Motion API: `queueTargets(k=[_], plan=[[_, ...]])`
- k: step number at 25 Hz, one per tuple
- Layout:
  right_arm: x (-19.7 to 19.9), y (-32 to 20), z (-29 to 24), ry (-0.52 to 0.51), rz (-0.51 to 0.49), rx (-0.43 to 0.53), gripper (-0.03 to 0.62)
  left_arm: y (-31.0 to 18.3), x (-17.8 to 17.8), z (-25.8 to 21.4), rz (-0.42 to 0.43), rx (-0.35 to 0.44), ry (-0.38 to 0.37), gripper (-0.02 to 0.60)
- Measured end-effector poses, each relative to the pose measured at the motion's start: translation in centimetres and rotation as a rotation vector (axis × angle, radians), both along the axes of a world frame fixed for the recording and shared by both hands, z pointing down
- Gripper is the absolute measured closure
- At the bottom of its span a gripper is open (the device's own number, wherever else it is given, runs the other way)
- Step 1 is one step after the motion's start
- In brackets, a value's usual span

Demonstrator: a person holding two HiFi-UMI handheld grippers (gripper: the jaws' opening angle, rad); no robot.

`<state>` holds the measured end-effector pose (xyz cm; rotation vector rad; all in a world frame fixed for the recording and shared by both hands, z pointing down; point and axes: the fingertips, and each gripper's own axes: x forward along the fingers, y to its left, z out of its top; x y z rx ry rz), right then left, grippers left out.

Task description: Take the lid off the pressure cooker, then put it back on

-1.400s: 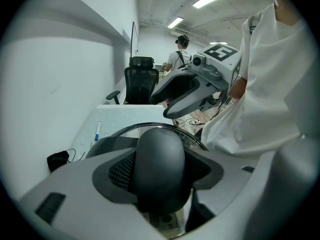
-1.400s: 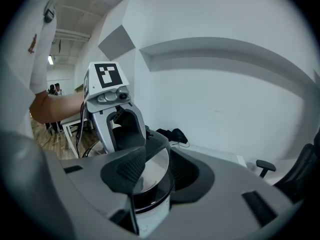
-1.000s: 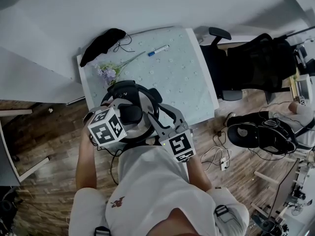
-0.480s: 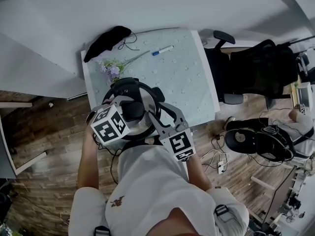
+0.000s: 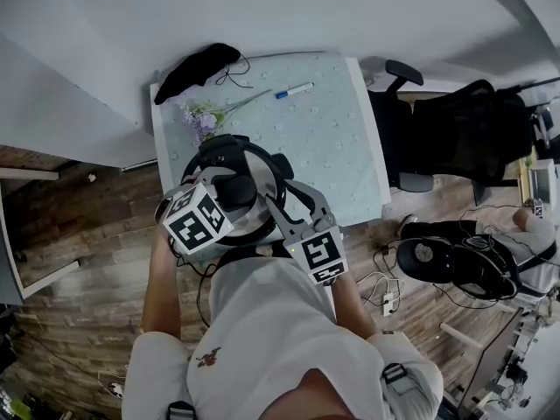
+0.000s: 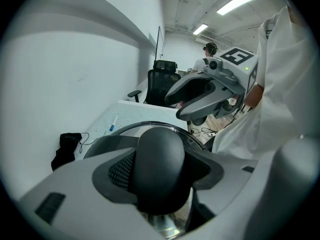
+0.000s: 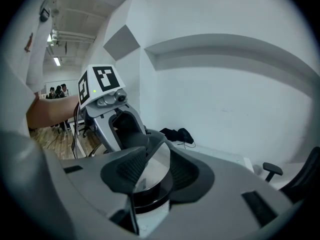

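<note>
The pressure cooker [image 5: 259,210] fills the lower left of the table [image 5: 341,156], and flowers [image 5: 199,119], a black cloth [image 5: 197,66] and a pen [image 5: 294,89] lie along its top edge. The middle and right of the table are bare, so a hand could pass there. A black chair [image 5: 455,121] stands close on the right.

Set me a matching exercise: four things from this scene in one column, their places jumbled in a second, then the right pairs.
Things
1. marker pen
2. purple flowers
3. lid knob
4. office chair

Places
A. between the left gripper's jaws
B. on the floor, right of the table in the head view
C. between the pressure cooker and the black cloth
D. lying alone near the table's far edge

Pairs: 1-D, 2-C, 3-A, 4-B
</note>
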<state>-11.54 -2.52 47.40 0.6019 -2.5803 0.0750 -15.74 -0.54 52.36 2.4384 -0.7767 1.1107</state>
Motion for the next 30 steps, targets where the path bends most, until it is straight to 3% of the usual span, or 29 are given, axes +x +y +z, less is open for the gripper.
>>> queueTargets(k=[17,22,30], plan=[[0.2,0.0,0.1,-0.01,-0.067,0.005,0.441,-0.6,-0.5,0.0,-0.212,0.044,0.029,0.271],[0.4,-0.1,-0.1,-0.018,-0.066,0.013,0.441,-1.0,-1.2,-1.5,-0.316,0.141,0.079,0.232],[0.5,-0.2,-0.9,-0.047,-0.053,0.028,0.441,-0.4,-2.2,-4.8,-0.497,0.357,0.115,0.278]])
